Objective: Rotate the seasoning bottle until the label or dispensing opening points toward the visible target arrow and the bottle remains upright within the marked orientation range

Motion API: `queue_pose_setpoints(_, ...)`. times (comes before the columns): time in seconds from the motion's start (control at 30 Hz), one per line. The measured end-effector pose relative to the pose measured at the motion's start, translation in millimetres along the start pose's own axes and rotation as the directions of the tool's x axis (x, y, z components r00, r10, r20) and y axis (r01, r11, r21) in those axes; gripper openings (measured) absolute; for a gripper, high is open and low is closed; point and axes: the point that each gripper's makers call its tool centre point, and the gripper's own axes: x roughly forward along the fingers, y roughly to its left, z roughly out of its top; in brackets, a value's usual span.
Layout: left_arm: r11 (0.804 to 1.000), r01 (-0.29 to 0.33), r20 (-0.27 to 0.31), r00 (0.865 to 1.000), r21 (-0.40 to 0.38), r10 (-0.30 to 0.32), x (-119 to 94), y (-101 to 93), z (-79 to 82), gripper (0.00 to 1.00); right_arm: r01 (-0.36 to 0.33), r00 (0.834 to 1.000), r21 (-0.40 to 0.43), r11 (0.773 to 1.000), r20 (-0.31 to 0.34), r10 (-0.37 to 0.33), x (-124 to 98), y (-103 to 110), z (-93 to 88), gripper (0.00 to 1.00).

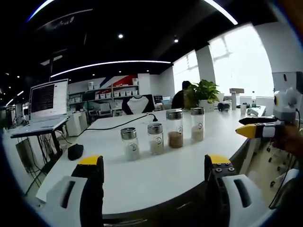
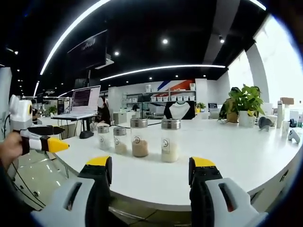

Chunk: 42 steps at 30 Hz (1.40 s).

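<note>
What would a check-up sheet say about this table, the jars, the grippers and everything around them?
Surface: white table, mostly bare.
Job's things: four lidded jars in a row, all upright; two pale ones, a brown one, another pale one. No arrow mark seen.
Clutter: small black object, potted plant, laptop on a side stand.
Grippers: left gripper and right gripper both open, short of the jars, holding nothing.
Cables: black cable running across the table behind the jars.
Surroundings: office with shelves, bright windows, ceiling light strips.
</note>
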Motion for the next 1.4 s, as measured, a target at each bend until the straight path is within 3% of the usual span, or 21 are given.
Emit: queue_pose_setpoints(1.4, 1.000, 0.015, 0.015, 1.000, -0.003, -0.015, 0.9, 1.7, 4.2, 0.91, 0.030, 1.000, 0.002, 1.000, 0.005, -0.030, -0.4, -7.3, 3.2, 0.66)
